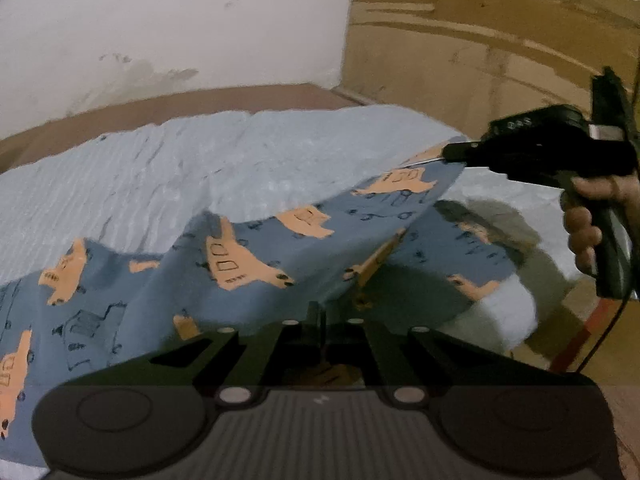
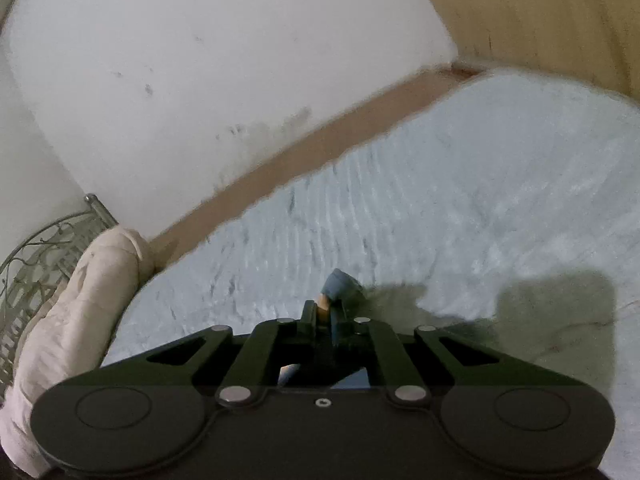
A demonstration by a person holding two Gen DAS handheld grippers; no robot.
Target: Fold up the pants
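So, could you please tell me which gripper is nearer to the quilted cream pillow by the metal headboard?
Left, probably. The pillow lies left of the right gripper; the left gripper is on that side.

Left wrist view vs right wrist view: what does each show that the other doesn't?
Only the left wrist view: the wide spread of the blue pants with orange prints, the right tool seen from outside pinching their raised edge, and the hand holding it.

Only the right wrist view: a white pillow and a metal headboard at the left, plus the pants pinched in the right tool close up.

Both: the light blue bedding, white wall and wood panel.
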